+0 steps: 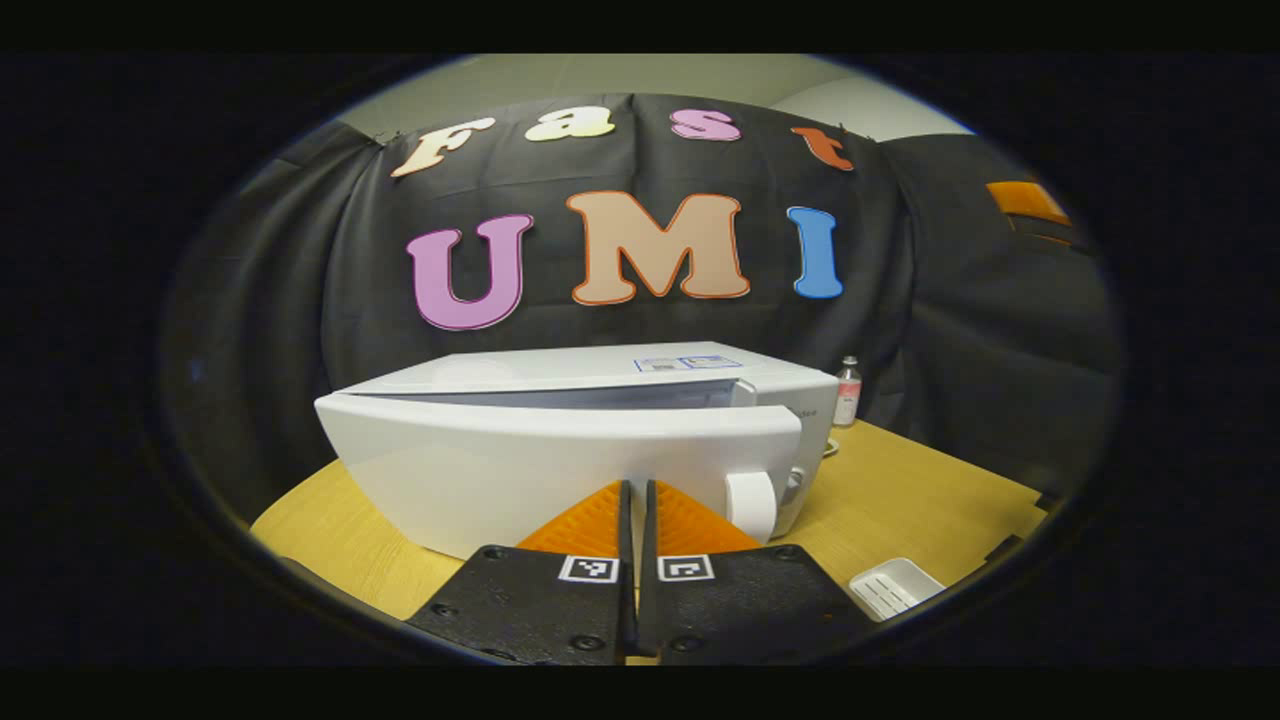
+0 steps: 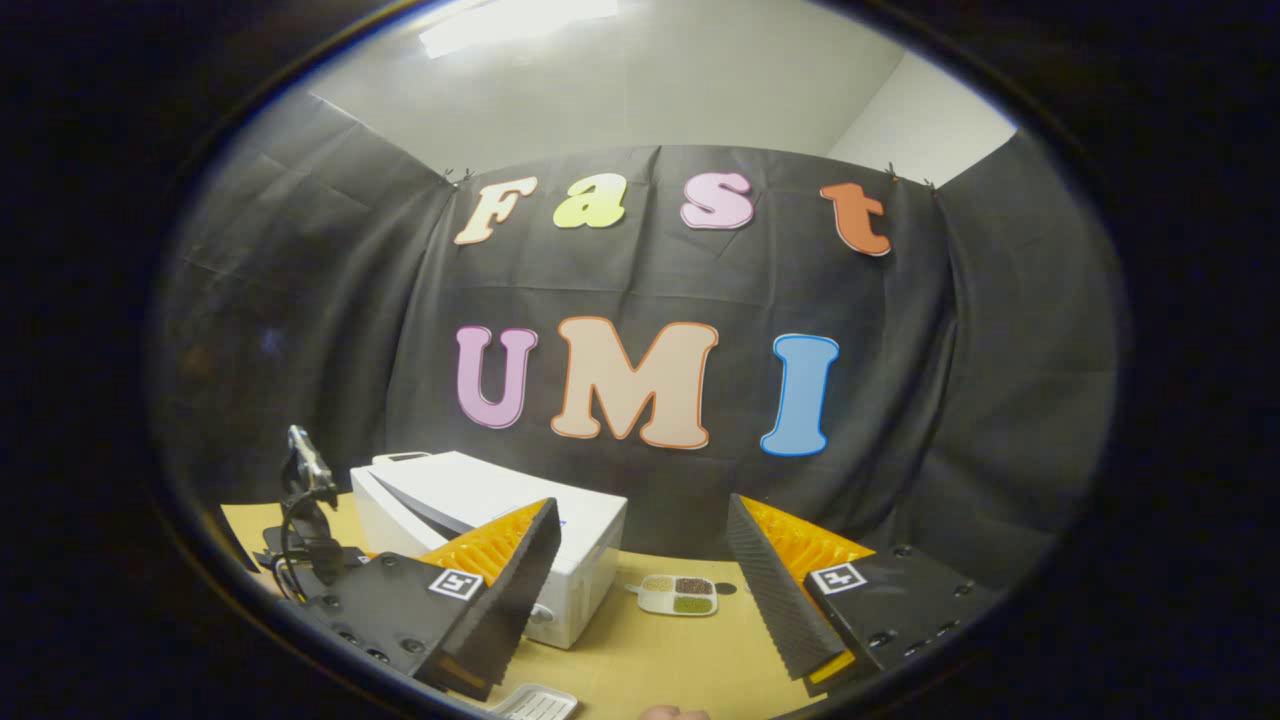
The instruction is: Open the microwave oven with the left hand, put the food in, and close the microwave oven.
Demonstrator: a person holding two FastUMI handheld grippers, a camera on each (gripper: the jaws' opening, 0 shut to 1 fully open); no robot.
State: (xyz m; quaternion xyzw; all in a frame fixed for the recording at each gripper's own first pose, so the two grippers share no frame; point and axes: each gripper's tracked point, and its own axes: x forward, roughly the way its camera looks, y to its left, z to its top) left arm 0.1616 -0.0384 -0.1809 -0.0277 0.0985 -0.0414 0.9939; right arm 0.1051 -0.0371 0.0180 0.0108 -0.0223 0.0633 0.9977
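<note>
A white microwave oven [image 1: 560, 450] stands on the wooden table [image 1: 930, 500]. Its door [image 1: 520, 480] is slightly ajar, with a gap along the top edge. My left gripper [image 1: 636, 487] is shut, its tips close against the door's front face, left of the round knob [image 1: 750, 505]; nothing shows between the fingers. In the right gripper view the microwave [image 2: 470, 500] sits at the left. A small white divided dish of food [image 2: 680, 594] lies on the table to its right. My right gripper [image 2: 642, 503] is open and holds nothing, hovering short of the dish.
A small bottle [image 1: 848, 392] stands behind the microwave's right corner. A white ribbed tray [image 1: 895, 587] lies near the table's front edge, also the tray [image 2: 540, 703]. A dark device with cables [image 2: 305, 510] rises left of the microwave.
</note>
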